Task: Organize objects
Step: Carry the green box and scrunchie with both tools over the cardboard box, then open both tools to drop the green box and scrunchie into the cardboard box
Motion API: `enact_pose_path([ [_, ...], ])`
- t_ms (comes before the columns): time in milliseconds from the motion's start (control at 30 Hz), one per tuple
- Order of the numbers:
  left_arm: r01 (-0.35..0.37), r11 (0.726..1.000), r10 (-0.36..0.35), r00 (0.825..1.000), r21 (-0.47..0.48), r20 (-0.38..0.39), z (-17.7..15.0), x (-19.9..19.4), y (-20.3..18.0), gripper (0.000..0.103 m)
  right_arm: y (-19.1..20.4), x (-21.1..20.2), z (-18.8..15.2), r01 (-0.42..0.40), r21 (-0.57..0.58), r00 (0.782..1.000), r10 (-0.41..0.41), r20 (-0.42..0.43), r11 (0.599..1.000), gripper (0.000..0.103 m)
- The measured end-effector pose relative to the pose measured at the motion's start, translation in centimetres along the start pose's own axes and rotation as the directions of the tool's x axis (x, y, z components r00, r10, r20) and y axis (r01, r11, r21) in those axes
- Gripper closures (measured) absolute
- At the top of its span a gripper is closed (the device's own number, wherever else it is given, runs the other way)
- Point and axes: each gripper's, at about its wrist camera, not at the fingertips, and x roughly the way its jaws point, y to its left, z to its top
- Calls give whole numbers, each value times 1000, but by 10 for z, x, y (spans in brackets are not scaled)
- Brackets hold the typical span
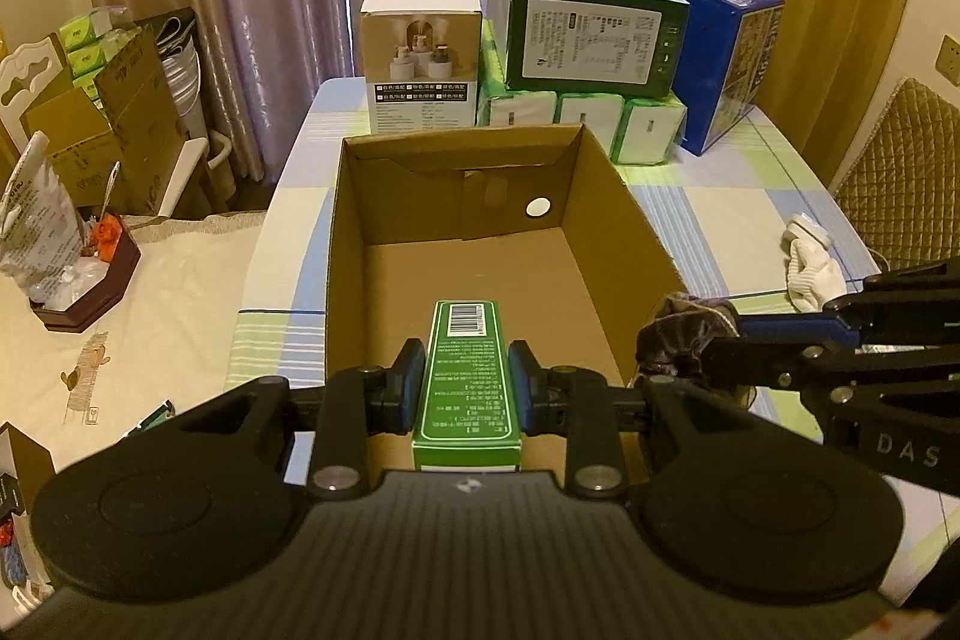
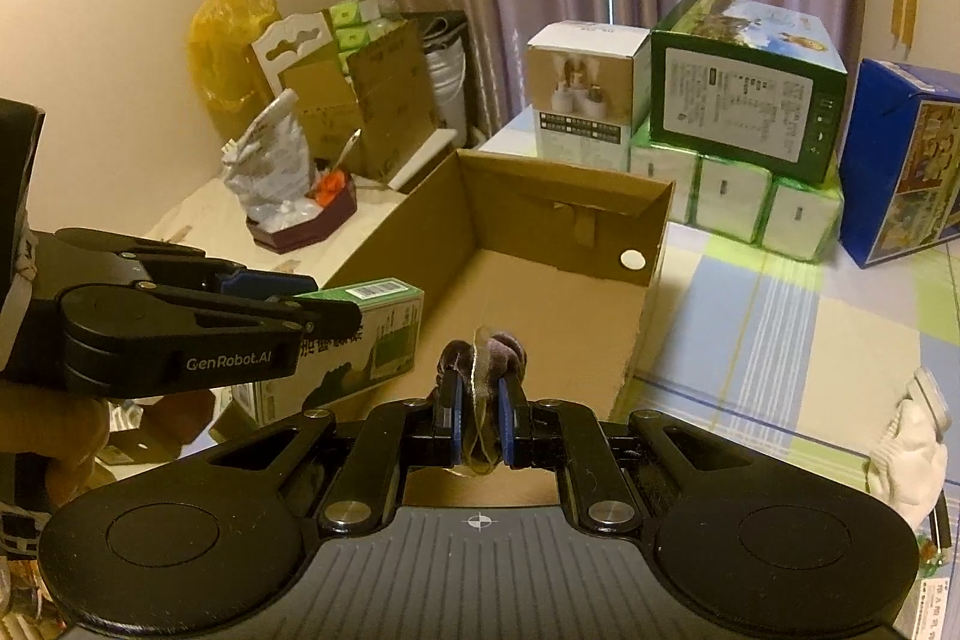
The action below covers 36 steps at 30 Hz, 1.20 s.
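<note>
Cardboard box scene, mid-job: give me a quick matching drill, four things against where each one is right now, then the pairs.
Things:
1. green carton
2. purple scrunchie
3. white cloth
4. blue box

Places:
A. lying on the table, right of the cardboard box
B. standing at the table's far right
C. clamped in the left hand-held gripper
D. clamped in the right hand-held gripper

Pairs: 1-C, 2-D, 3-A, 4-B

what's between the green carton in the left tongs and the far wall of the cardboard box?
Only bare box floor. In the left wrist view the green carton is held over the near edge, and nothing lies between it and the far wall of the cardboard box.
</note>
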Motion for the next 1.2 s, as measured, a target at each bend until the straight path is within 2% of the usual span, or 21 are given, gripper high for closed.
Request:
enact_pose_path([
  [67, -15, 1000, 15, 1000, 10, 5, 1, 3, 1, 78, 0, 3, 1, 1, -2, 1000, -1, -5, 1000, 94],
  [100, -28, 999, 28, 1000, 15, 10, 2, 5, 1, 75, 0, 4, 1, 0, -2, 1000, 0, -6, 1000, 94],
  [133, -37, 999, 37, 999, 18, 11, 3, 6, 1, 68, 0, 5, 1, -3, -3, 1000, 3, -8, 1000, 94],
  [600, -52, 999, 51, 998, 15, 25, 3, 1, 4, 67, 2, 11, 1, 3, -17, 1000, -3, -9, 1000, 94],
  [633, -52, 999, 52, 998, 13, 25, 2, 0, 5, 67, 0, 12, 1, -2, -14, 1000, 2, -1, 1000, 92],
  [700, -55, 998, 55, 998, 12, 25, 2, -1, 6, 67, -3, 11, 2, -20, 5, 1000, 20, 7, 1000, 74],
  [733, -54, 999, 54, 998, 9, 26, 2, -2, 6, 65, -4, 10, 2, -23, 12, 1000, 22, 15, 1000, 53],
  [767, -52, 999, 52, 998, 4, 27, 2, -3, 6, 61, -5, 8, 3, -19, 17, 999, 19, 26, 1000, 38],
  [1200, -39, 999, 40, 998, -27, 39, -5, -22, -2, 54, -16, -33, -13, 3, 56, 997, -7, 79, 998, 36],
])
